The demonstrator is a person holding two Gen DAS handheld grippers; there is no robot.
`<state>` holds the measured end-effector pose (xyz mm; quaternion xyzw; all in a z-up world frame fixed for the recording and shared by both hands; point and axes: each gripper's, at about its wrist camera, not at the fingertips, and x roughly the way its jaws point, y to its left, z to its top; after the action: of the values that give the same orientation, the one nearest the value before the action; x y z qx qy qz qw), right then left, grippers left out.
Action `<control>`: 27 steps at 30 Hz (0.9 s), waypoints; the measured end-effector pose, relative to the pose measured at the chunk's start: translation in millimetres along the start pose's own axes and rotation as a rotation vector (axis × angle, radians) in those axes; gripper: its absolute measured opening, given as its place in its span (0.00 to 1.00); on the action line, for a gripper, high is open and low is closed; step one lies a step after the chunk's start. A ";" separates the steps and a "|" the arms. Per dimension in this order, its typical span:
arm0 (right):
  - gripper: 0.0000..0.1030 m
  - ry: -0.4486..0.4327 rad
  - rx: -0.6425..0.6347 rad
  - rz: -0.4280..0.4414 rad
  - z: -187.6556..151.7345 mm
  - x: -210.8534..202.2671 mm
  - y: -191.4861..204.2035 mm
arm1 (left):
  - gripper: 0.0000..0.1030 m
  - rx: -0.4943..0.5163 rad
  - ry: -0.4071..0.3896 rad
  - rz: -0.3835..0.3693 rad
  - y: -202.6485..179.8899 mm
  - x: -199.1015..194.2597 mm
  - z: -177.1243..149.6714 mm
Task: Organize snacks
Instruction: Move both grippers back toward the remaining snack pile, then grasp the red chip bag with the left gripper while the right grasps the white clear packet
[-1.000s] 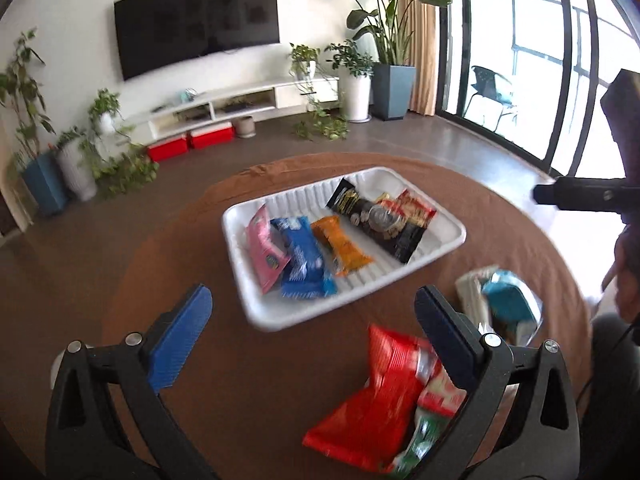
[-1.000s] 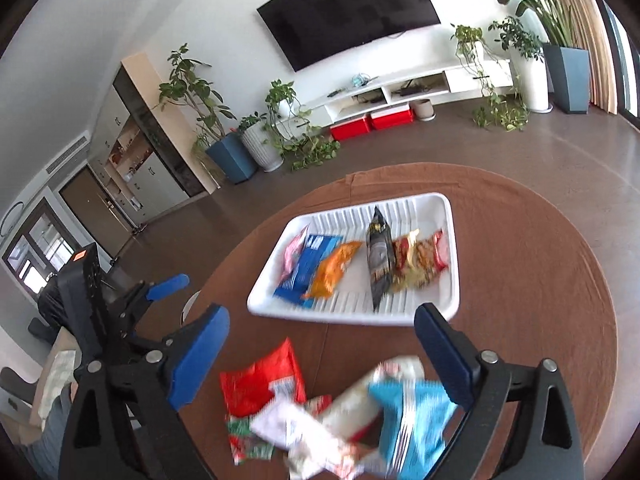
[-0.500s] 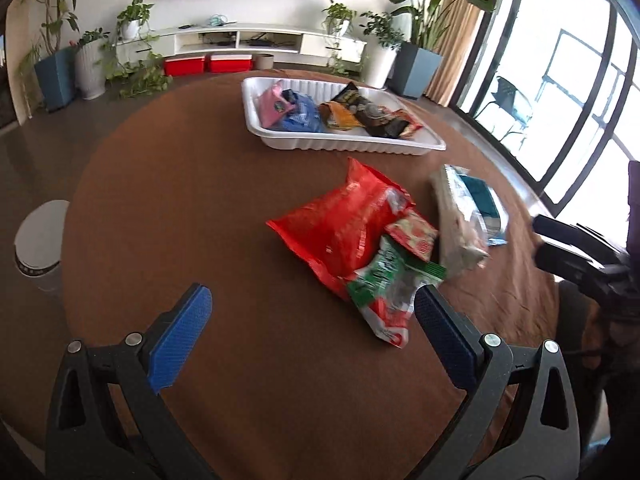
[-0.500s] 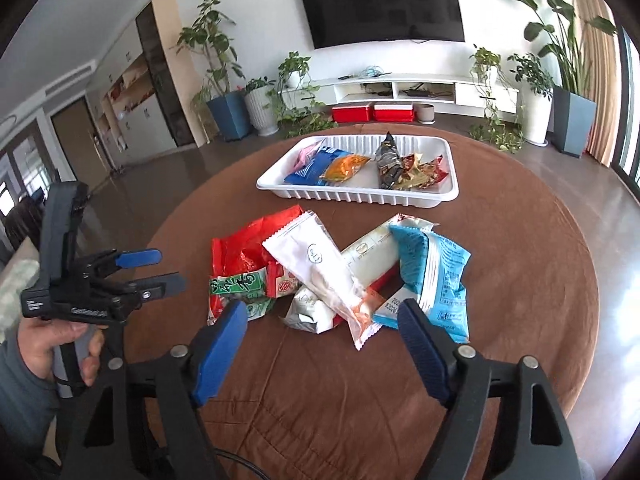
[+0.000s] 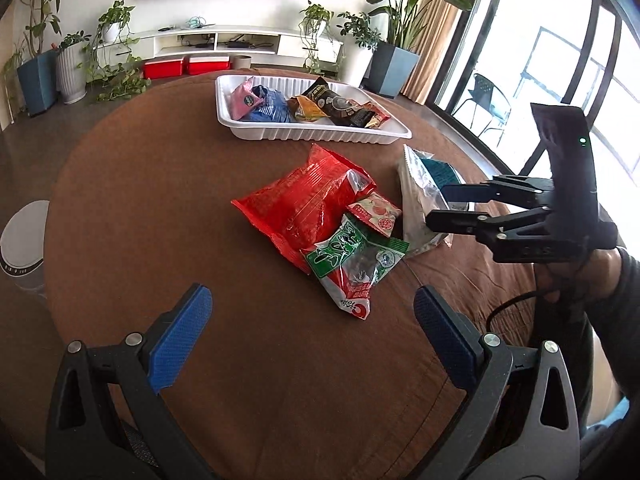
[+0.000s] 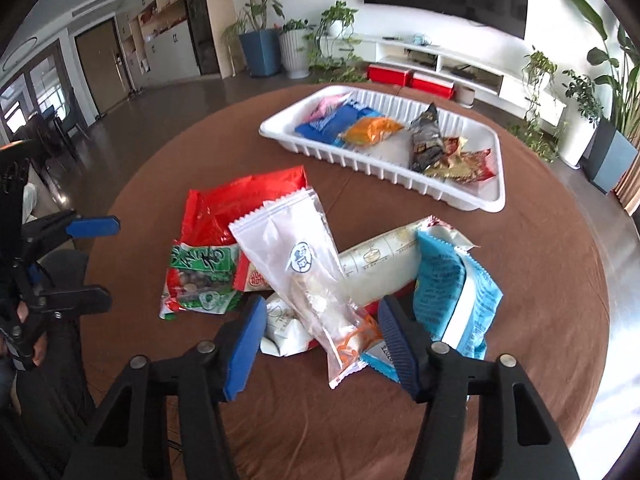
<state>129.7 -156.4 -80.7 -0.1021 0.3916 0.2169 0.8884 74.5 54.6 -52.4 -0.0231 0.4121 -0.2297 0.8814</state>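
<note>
- We log the right gripper (image 6: pixel 322 334) low over the loose pile, its jaws about half apart and just now closing; the clear white packet (image 6: pixel 304 276) lies between the blue pads, its lower end at the gap, and we cannot tell whether the pads touch it yet.
- Just beside the right pad: one light-blue bag (image 6: pixel 452 292). Under the clear packet: one cream-white pouch (image 6: pixel 384 260).
- We log the left gripper (image 5: pixel 312 328) with jaws wide apart and nothing between them, above bare brown tablecloth (image 5: pixel 160 208); the green-and-red packet (image 5: pixel 356 264) lies just ahead of it.
- Against the picture half a second back: the right jaws stand narrower and the clear packet, then ahead of the pads, now sits between them; the left view is almost unchanged.
- Loose count on the cloth: one large red bag (image 5: pixel 304 204), one green-and-red packet, one small red-and-white sachet (image 5: pixel 374 214), one clear packet, one cream pouch, one light-blue bag.
- White tray (image 6: pixel 460 196), far side of the table: we see about six packets; the exact number at the crowded end is unclear.
</note>
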 end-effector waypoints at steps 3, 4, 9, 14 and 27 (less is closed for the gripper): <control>0.59 0.004 -0.008 0.027 3.4 1.0 -1.8 | 0.99 -0.004 -0.001 -0.008 3.1 -1.7 -0.1; 0.58 0.009 -0.013 0.033 4.4 1.6 -1.4 | 0.99 -0.007 0.001 -0.013 3.9 -1.4 -0.6; 0.58 0.060 -0.037 0.095 9.3 10.8 -2.1 | 0.99 -0.004 0.006 -0.034 2.3 -0.4 -0.5; 0.58 0.034 -0.001 0.201 16.9 1.3 -14.8 | 0.99 -0.019 0.006 -0.046 6.1 -0.3 -0.8; 0.55 0.099 -0.087 0.151 17.5 10.1 -19.2 | 0.99 0.001 0.032 -0.061 3.6 9.7 7.0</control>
<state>156.1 -164.1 -76.1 -0.1214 0.4317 0.2949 0.8438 86.4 52.7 -55.6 -0.0316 0.4250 -0.2572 0.8673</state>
